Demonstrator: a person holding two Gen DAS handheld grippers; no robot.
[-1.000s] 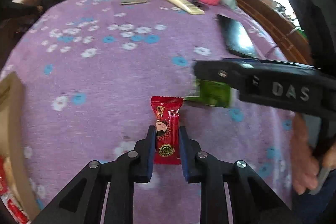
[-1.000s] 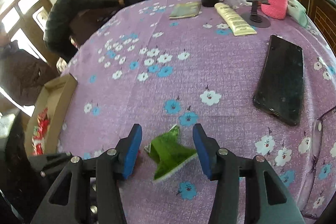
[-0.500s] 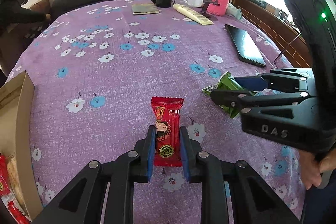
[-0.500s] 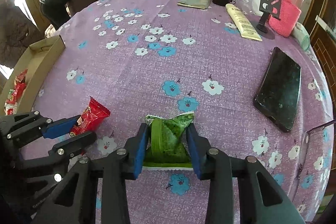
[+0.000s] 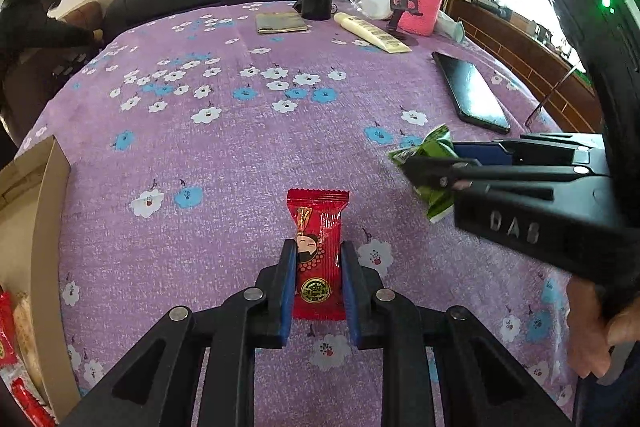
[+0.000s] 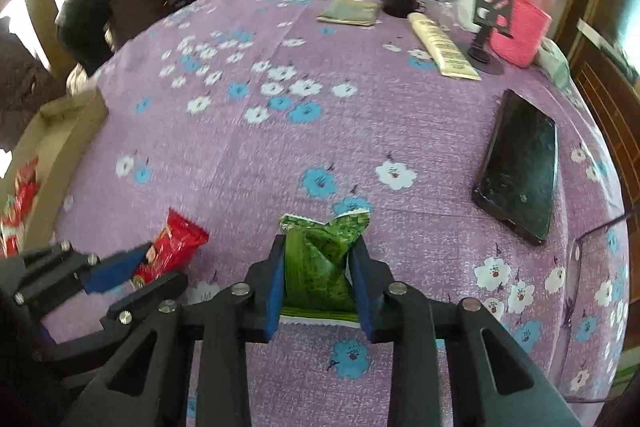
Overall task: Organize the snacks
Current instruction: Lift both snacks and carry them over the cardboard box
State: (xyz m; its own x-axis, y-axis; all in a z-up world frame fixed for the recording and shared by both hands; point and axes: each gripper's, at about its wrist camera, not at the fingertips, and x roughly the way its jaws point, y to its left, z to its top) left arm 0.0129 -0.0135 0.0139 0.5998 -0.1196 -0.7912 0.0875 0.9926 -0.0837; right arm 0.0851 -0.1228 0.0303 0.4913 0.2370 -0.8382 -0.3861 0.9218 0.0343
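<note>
Green snack partly hidden by right gripper's closing fingers.

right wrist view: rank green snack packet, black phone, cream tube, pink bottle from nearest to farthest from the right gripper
1. green snack packet, pinched in the right gripper
2. black phone, to the right
3. cream tube, far right
4. pink bottle, back right edge

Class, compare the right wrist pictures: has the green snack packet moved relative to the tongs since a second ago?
Yes. The right tongs have just been closing; the green snack packet, earlier loose between open pads, is now pinched and crumpled, above the blue flower.
</note>
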